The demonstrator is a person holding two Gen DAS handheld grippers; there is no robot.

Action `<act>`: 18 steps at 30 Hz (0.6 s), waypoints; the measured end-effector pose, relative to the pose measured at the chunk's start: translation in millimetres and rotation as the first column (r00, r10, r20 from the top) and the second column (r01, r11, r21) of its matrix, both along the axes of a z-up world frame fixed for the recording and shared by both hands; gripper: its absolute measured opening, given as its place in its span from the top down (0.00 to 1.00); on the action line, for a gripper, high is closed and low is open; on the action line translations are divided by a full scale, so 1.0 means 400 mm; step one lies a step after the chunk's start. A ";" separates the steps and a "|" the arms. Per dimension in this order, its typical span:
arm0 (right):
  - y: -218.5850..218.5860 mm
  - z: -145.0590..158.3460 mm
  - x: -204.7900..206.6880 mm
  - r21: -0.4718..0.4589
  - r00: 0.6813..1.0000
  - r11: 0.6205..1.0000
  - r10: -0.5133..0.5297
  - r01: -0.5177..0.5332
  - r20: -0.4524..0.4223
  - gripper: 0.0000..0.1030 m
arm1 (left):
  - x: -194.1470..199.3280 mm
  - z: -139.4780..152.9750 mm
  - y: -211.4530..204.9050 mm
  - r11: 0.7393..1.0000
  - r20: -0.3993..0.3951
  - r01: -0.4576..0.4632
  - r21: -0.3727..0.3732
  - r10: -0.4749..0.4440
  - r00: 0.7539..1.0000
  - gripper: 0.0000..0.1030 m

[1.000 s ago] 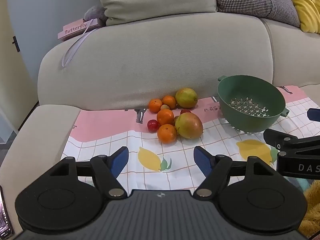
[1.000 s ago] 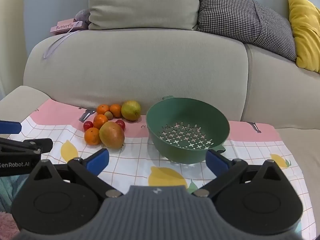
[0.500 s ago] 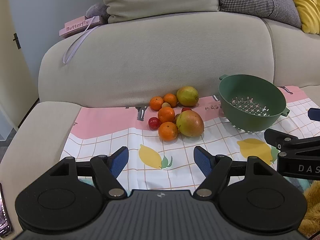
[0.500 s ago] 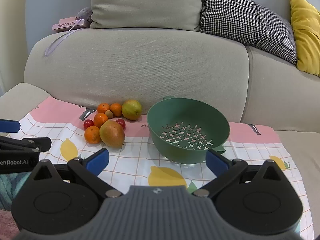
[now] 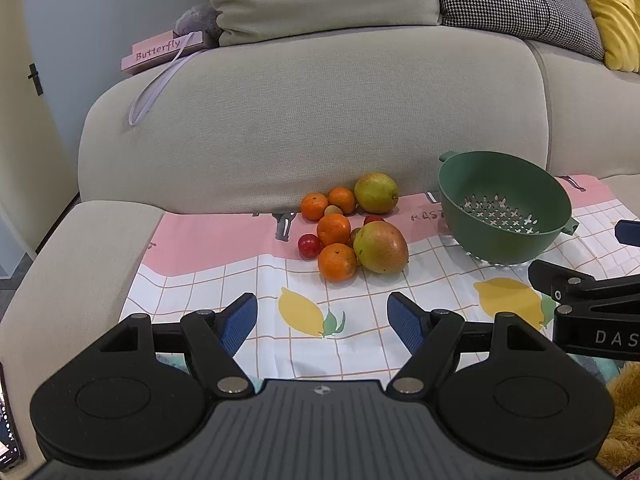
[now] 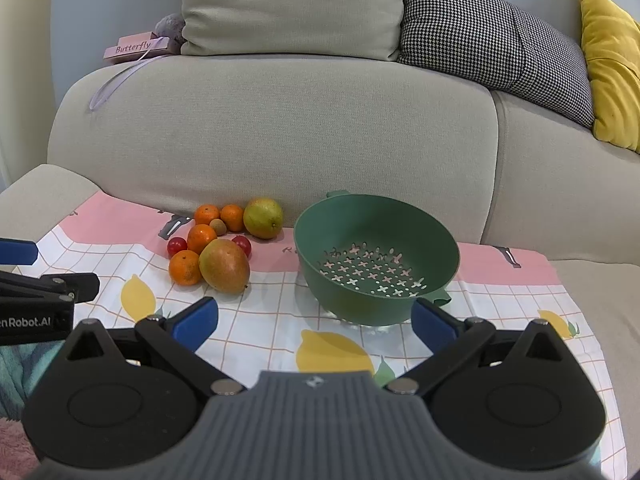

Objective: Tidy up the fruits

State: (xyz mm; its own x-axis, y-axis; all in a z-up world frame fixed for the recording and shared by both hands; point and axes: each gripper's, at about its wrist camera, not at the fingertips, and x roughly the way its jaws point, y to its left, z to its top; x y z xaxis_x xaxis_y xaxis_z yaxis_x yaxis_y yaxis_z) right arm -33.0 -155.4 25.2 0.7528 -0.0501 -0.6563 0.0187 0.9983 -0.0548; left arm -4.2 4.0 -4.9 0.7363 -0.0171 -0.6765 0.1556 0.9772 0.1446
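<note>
A pile of fruit lies on the patterned cloth (image 5: 360,312) against the sofa back: a large mango (image 5: 381,246), a green-yellow mango (image 5: 376,193), several oranges such as the nearest orange (image 5: 337,262), and a red cherry tomato (image 5: 309,245). An empty green colander (image 5: 505,205) stands to their right. My left gripper (image 5: 322,322) is open, hanging short of the pile with nothing between its fingers. In the right wrist view the large mango (image 6: 224,266) sits left of the colander (image 6: 376,258); my right gripper (image 6: 314,322) is open and empty just before the colander.
A sofa armrest (image 5: 72,264) borders the cloth on the left. Cushions line the sofa top: beige (image 6: 292,6), houndstooth (image 6: 492,44), yellow (image 6: 612,68). A pink "Butterfly" box (image 5: 160,52) with a ribbon rests on the backrest. A phone (image 5: 8,428) shows at the lower left edge.
Both grippers have tilted or drawn back slightly, so the fruit and colander sit a little lower in view. Both stay open; no fruit has moved.
</note>
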 end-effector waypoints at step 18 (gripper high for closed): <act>-0.002 -0.004 -0.003 0.009 1.000 1.000 -0.006 0.007 -0.009 0.04 | -0.002 -0.002 0.004 1.000 0.000 0.000 -0.002 0.000 1.000 0.16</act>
